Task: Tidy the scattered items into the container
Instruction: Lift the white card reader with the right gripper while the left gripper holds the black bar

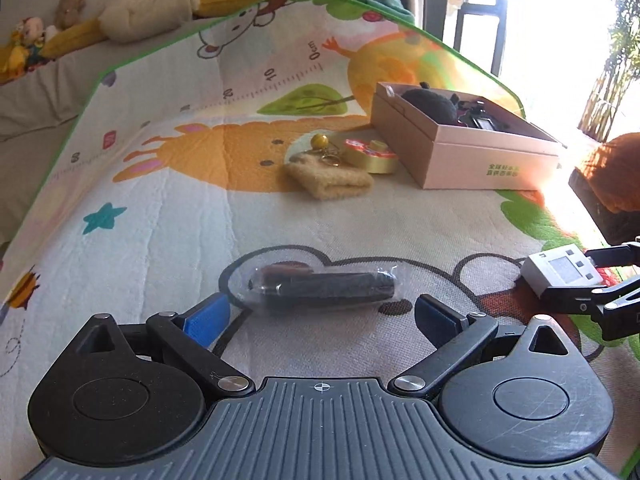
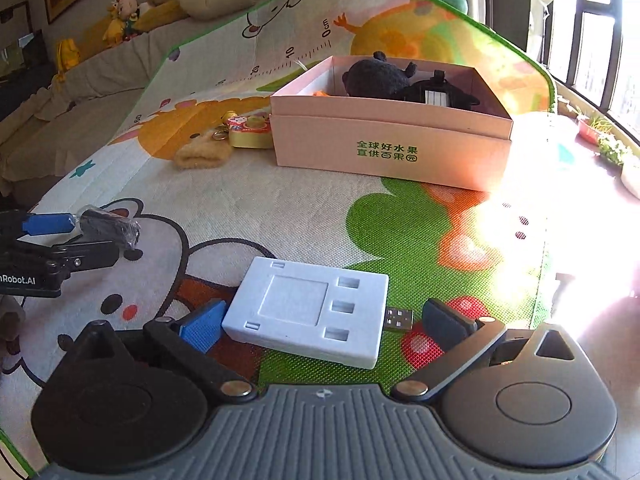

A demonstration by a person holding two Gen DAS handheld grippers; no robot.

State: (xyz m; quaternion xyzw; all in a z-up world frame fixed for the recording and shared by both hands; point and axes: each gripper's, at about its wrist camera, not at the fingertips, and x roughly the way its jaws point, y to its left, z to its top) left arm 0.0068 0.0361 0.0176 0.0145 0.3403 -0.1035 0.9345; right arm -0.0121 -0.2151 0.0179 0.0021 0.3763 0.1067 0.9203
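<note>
Both grippers are low over the play mat [image 2: 280, 208], each lined up on 1 loose item.

Right gripper [image 2: 324, 320]: jaws spread wide, straddling the white device [image 2: 308, 310], which lies flat on the mat. The blue left pad sits just beside the device's left edge; the dark right pad stands clear of it, beyond the USB plug [image 2: 399, 319] that sticks out of the right side. Nothing is clamped.

Left gripper [image 1: 322, 316]: jaws apart, with the bagged black item [image 1: 324, 286] lying crosswise just beyond the fingertips. Not gripped.

Container: the pink box [image 2: 394, 136] sits at the far side of the mat, open, already holding a black plush [image 2: 376, 76] and a dark gadget. Still out on the mat, left of the box: a yellow cloth [image 1: 330, 180], a keychain with a yellow ball [image 1: 320, 142] and a round gold tin [image 1: 370, 156].

Step in hand, by judgement: close on both items.

Notes for doing it well:
1. Right: the closing pad looks likely to meet the plug first. Shifting so the pads meet the casing, not the plug, should give a flatter, steadier hold.
2. Left: advance until the pads flank the solid body; the loose wrap may slip if only plastic is caught.
3. Lift each clear of the mat and over the near wall of the box before release.
</note>
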